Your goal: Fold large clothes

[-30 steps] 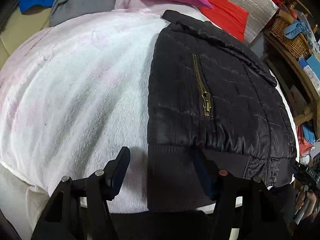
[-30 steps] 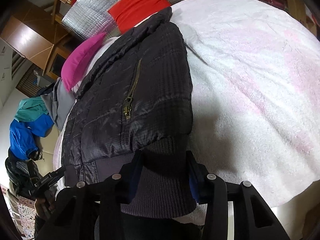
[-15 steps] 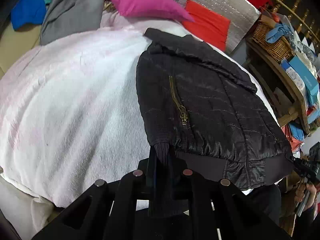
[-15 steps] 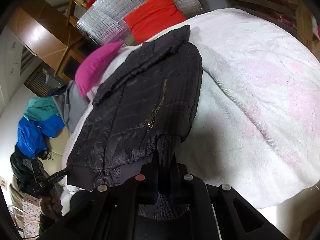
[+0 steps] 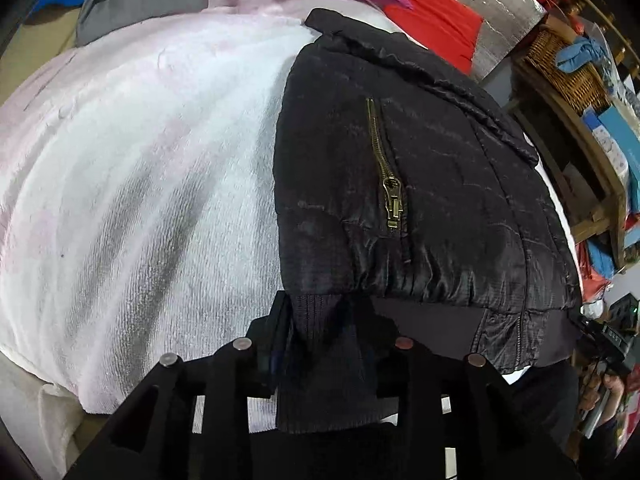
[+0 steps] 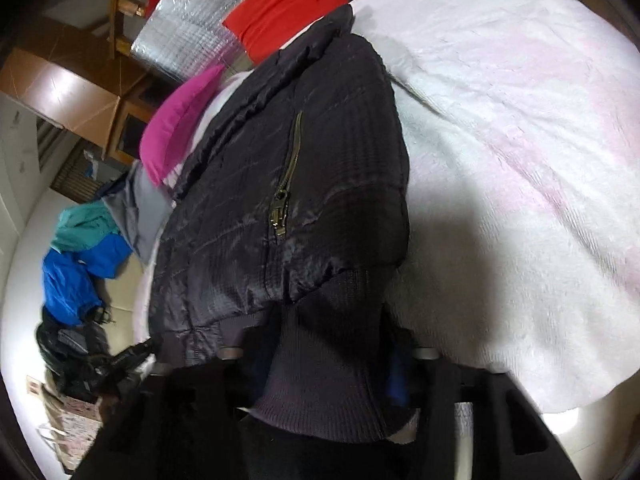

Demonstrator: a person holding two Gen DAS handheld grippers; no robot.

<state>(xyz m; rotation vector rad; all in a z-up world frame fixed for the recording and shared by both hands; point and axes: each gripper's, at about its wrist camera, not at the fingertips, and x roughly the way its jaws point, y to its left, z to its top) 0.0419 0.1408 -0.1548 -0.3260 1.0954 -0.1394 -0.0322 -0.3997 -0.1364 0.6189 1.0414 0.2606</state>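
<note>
Ribbed knit cuff (image 5: 320, 364) sat between the fingers of your left claw (image 5: 328, 344), whose jaws had just eased wider yet kept pressing on it. Your right claw (image 6: 332, 356) clamped the other ribbed cuff (image 6: 328, 360), its jaws likewise just loosened a little. Both claws pointed steeply down at the near hem. Your black quilted jacket (image 5: 420, 184) lay folded on the white fleece blanket (image 5: 140, 168) covering the bed, brass pocket zipper (image 5: 386, 168) upward, collar far. Beyond, a wicker basket (image 5: 568, 68) held a blue cloth (image 5: 580, 52).

Black jacket (image 5: 420, 200) on white blanket (image 5: 140, 200), ribbed hem (image 5: 324, 360) between left hand-held gripper (image 5: 324, 332) jaws
</note>
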